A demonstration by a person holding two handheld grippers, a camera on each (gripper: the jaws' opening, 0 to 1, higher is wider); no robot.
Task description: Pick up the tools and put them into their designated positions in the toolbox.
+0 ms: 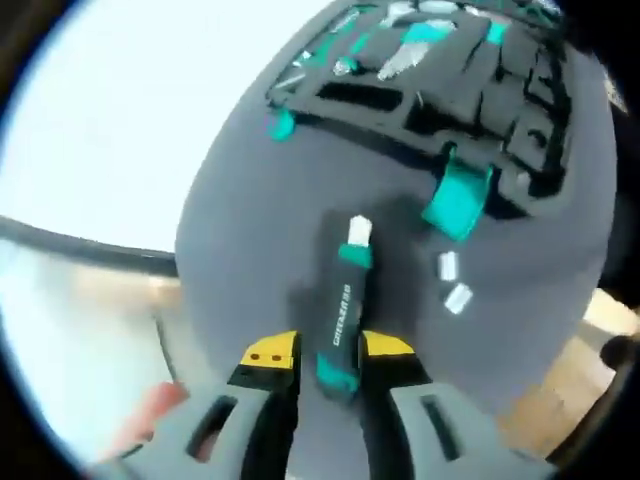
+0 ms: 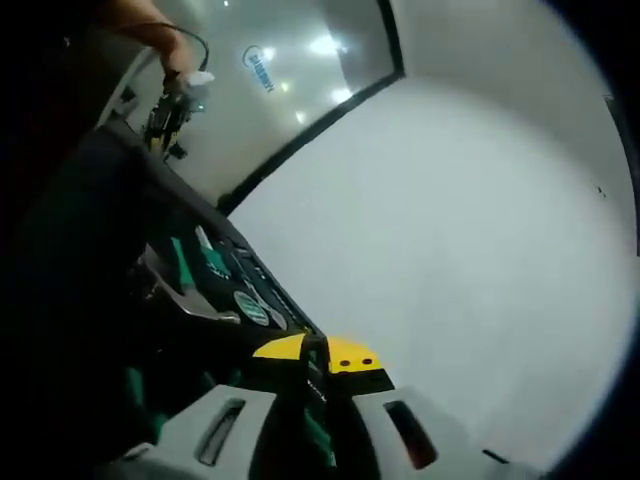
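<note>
In the left gripper view, the left gripper (image 1: 326, 352) clamps a teal-and-black handled tool with a pale tip (image 1: 343, 310), lifted over grey cloth and pointing at the black foam-lined toolbox (image 1: 420, 110), likely bound for an empty slot there. The right gripper view shows the right gripper (image 2: 318, 355), jaws pressed together with nothing between, beside the toolbox's edge (image 2: 215, 270).

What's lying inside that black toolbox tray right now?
Inside the toolbox, several teal-and-silver tools sit in the far slots; the nearer slots look dark. Motion blur hides which tools they are.
</note>
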